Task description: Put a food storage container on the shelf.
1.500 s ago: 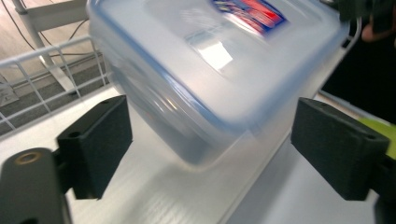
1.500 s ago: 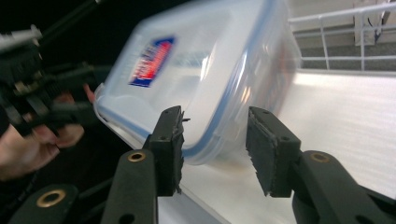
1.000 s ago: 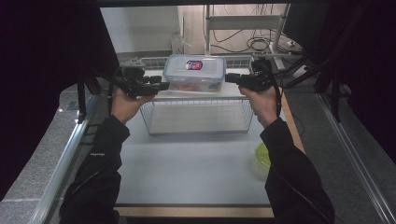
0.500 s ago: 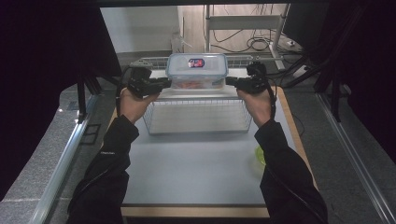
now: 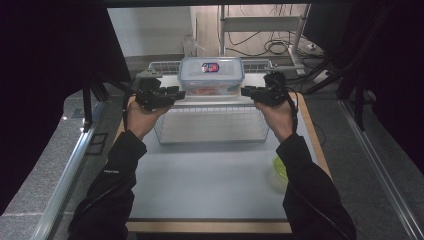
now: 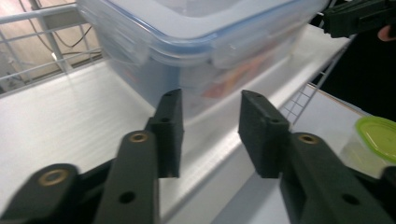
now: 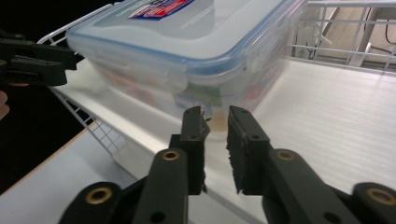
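A clear lidded container (image 5: 211,76) with a blue seal and a red and blue label stands on the white top of a wire rack (image 5: 210,125). My left gripper (image 5: 177,93) hovers just off its left side, open. In the left gripper view the container (image 6: 201,42) lies beyond the jaws, and nothing sits in the wide gap of the gripper (image 6: 210,100). My right gripper (image 5: 246,91) is at the container's right side. In the right gripper view the gripper (image 7: 215,114) has a narrow empty gap, with the container (image 7: 187,51) close ahead.
A green-lidded tub (image 5: 280,167) sits on the table by the person's right sleeve and also shows as the green lid (image 6: 378,133). The rack has raised wire rails (image 7: 345,28) along its far edge. Shelving and cables stand behind the table.
Both forearms have shifted slightly forward. The grippers stay at the container's two sides and the container has barely moved.
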A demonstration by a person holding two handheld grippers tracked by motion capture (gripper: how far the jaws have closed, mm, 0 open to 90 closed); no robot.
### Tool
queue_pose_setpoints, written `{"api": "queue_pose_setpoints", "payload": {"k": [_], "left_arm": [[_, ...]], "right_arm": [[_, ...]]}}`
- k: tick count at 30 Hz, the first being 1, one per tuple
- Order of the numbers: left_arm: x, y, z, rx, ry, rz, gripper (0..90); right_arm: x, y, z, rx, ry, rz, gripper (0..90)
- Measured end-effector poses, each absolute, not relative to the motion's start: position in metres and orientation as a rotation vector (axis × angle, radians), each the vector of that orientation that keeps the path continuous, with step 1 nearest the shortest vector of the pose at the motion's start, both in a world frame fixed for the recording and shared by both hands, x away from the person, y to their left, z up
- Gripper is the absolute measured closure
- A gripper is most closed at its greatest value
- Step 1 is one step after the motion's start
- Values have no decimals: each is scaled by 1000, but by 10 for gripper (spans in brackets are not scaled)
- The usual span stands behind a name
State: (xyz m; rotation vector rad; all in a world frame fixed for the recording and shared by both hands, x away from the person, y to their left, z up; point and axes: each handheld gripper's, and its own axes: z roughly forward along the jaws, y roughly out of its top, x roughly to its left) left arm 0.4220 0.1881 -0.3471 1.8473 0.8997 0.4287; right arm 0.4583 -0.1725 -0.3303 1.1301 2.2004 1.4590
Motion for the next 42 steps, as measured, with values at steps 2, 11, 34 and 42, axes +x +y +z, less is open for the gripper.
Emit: {"api": "queue_pose_setpoints", "payload": {"k": [2, 11, 34, 42], "left_arm": [[416, 187, -349, 1855, 879, 440, 508], [388, 183, -358, 1879, 841, 475, 322], [315, 173, -397, 1924, 749, 526, 74], [296, 167, -415, 1966, 721, 516, 38]], "right_arm": [[453, -176, -331, 1101, 2205, 1469, 687], [431, -181, -335, 1037, 2204, 1477, 499], [369, -180, -364, 834, 2257, 1395, 122], [352, -182, -381, 811, 2301, 1373, 63]]}}
